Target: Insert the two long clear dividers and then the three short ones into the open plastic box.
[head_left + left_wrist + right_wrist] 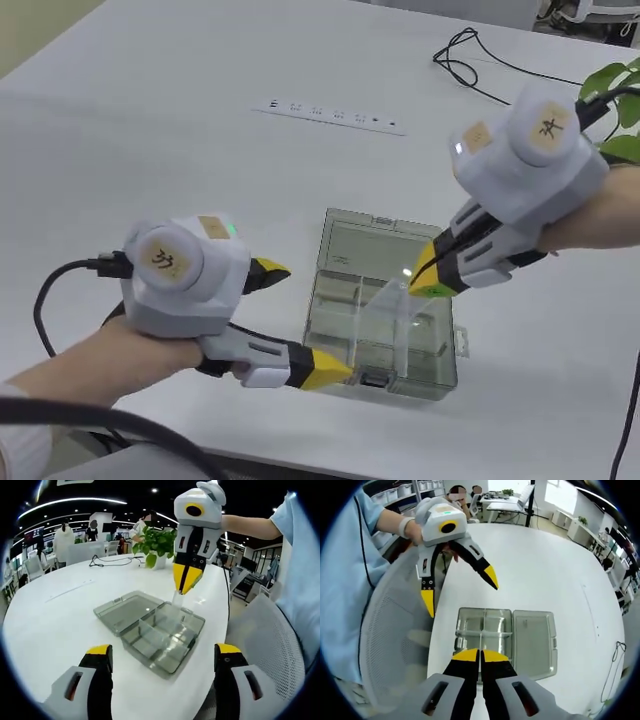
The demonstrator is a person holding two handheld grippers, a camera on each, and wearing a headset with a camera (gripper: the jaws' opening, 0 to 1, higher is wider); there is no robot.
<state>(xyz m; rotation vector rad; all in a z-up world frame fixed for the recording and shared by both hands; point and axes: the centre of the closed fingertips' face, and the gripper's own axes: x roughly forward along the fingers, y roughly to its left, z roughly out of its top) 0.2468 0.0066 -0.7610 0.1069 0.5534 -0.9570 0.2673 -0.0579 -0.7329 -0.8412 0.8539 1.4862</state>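
Faintly seen clear divider [392, 305], in right gripper [427, 281], edges lost over box [443, 378]

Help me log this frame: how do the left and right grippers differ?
The left gripper is open and empty; the right gripper is shut on a clear divider. The left gripper sits low by the near edge of the box; the right gripper hangs above it. Both have yellow-tipped jaws and white bodies.

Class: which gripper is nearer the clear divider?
Right. The right gripper pinches the divider over the box; the left gripper is open, beside the box's near corner.
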